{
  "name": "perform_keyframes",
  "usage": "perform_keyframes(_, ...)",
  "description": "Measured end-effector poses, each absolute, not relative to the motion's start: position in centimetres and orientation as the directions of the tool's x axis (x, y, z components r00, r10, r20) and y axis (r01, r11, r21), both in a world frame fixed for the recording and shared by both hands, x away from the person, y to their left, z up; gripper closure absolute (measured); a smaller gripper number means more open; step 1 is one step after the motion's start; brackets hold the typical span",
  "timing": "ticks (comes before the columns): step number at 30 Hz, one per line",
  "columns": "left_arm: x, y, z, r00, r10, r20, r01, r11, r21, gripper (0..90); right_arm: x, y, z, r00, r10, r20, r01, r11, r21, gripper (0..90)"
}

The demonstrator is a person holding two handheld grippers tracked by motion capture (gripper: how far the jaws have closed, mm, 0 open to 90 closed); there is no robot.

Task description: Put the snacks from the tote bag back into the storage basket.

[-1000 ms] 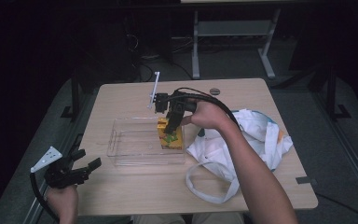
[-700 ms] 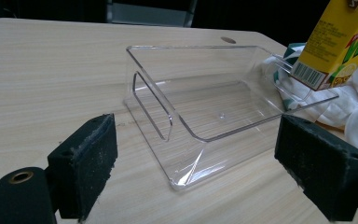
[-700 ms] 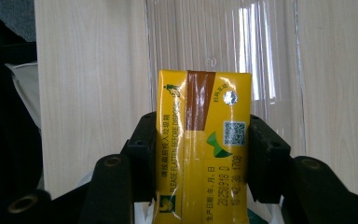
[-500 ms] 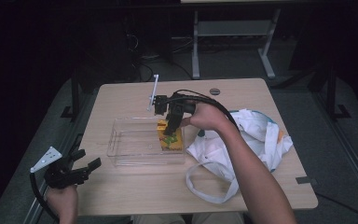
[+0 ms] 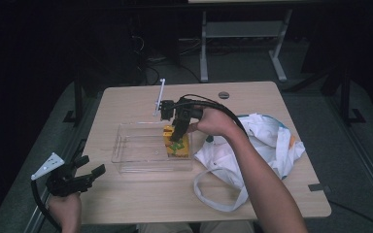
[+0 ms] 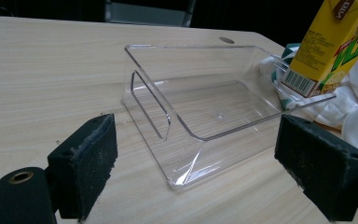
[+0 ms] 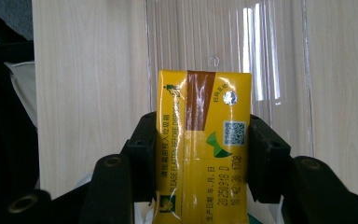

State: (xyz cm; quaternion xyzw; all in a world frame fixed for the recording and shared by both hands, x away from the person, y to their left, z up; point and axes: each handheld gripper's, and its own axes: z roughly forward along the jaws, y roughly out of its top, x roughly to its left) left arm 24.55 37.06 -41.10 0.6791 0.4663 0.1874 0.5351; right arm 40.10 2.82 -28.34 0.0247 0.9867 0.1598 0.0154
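Lab or test room, dimly lit. Lone light-wood desk [image 5: 141, 204] with a cable grommet [image 5: 223, 95], standing on grey carpet [image 5: 349, 145]. Behind it a metal-framed bench [image 5: 243, 43] and loose cables [image 5: 150, 73] on the floor.

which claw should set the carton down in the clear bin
Right: the right claw is shut on the carton at the bin's right end. The left claw waits open, off the table's corner.
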Motion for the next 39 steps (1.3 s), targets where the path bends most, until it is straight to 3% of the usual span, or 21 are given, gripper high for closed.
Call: perform_keyframes(39, 24.7, 36.8, -41.3, 0.496, 0.834, -0.242, 0.447, -0.006, 0.895, 12.5, 40.4, 2.5, -30.6, -0.998, 0.051, -0.021, 0.042, 0.95, 0.309, 51.9)
